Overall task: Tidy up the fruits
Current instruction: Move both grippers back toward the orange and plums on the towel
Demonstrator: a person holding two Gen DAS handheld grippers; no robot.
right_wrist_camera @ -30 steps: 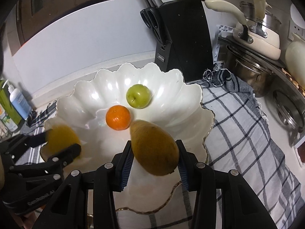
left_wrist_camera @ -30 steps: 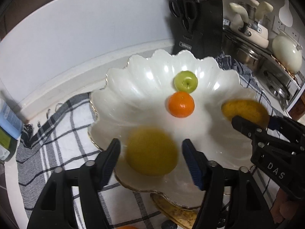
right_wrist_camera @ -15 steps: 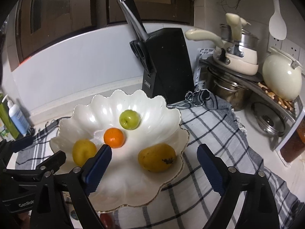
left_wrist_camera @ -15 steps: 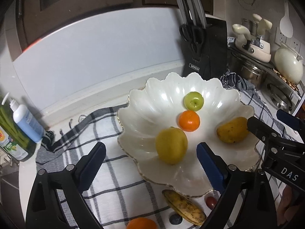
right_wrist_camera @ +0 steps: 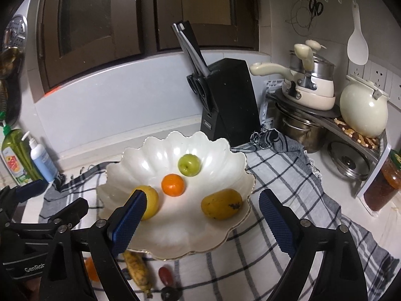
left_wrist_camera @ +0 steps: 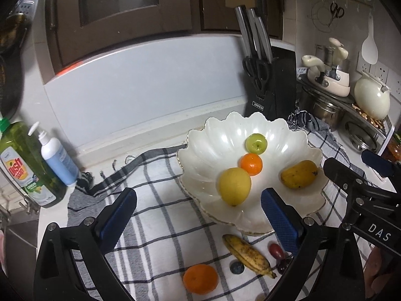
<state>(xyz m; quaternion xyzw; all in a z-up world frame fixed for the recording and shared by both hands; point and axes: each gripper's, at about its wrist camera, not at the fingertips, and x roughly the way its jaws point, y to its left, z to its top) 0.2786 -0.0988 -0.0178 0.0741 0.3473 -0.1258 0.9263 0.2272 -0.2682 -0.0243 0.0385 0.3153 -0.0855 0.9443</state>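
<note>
While the left claw [left_wrist_camera: 198, 215] hangs with jaws just opened and empty, the round yellow fruit [left_wrist_camera: 234, 186] rests in the scalloped white bowl [left_wrist_camera: 200, 148], touching the small orange tangerine [left_wrist_camera: 251, 164]; it might roll. "OPPEIN" marks the black knife block [left_wrist_camera: 273, 85]. From the right view, the right claw [right_wrist_camera: 203, 223], likewise just spread and empty, faces the oval yellow mango [right_wrist_camera: 221, 203]; "GenRob" shows on the other tool.

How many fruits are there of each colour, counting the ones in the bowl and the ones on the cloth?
Green: 1, the green apple.
Orange: 2, the orange in the bowl and the orange on the cloth.
Yellow: 3, the lemon, the mango and the banana.
Red: 1, the red grape.
Dark: 2, the blueberry and a dark grape, partly hidden.
Total: 9 visible.
</note>
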